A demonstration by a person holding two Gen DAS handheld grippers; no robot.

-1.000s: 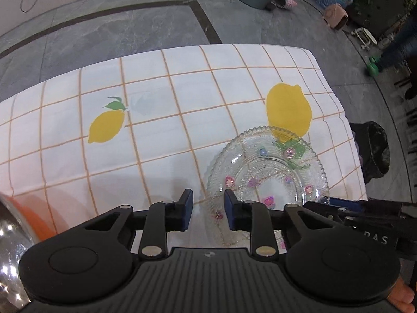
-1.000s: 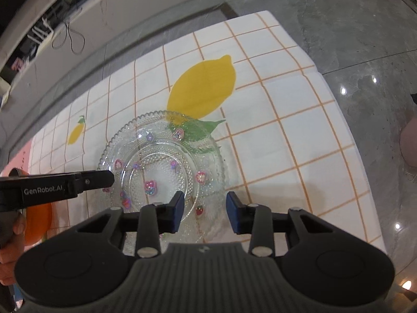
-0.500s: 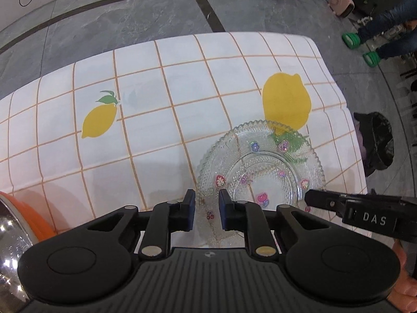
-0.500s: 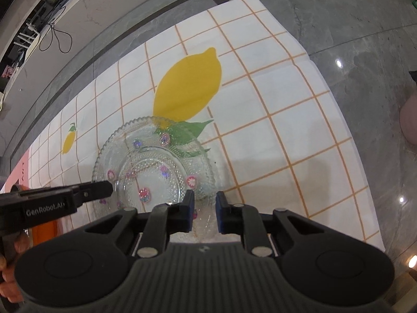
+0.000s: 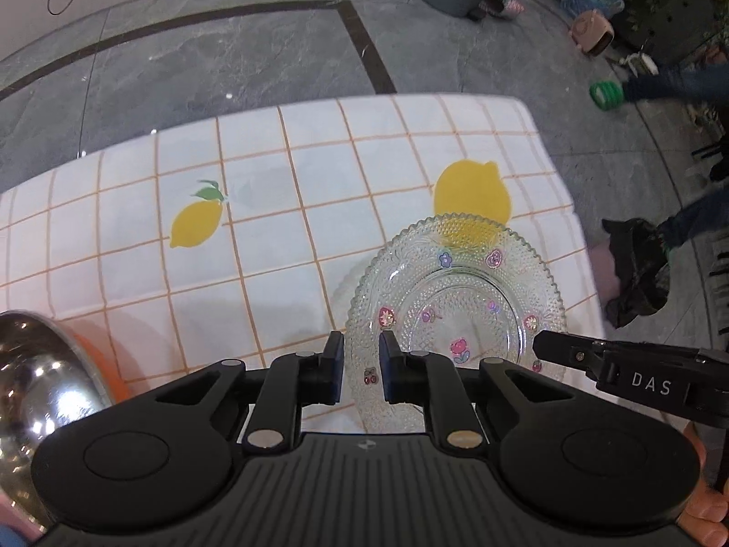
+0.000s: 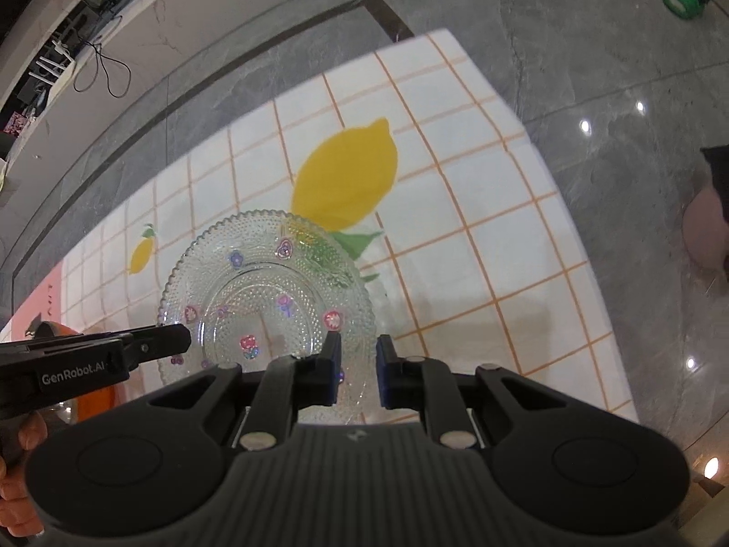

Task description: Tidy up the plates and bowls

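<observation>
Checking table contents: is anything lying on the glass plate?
No, the glass plate shows only its own printed flowers, with the tablecloth visible through it.

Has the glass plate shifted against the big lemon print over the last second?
Yes. The glass plate now covers more of the big lemon print, and looks lifted off the cloth.

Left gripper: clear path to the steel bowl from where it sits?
Probably yes. The left gripper straddles the glass plate rim, jaws slightly apart; the steel bowl lies to its left, nothing visibly between them. Release first.
</observation>
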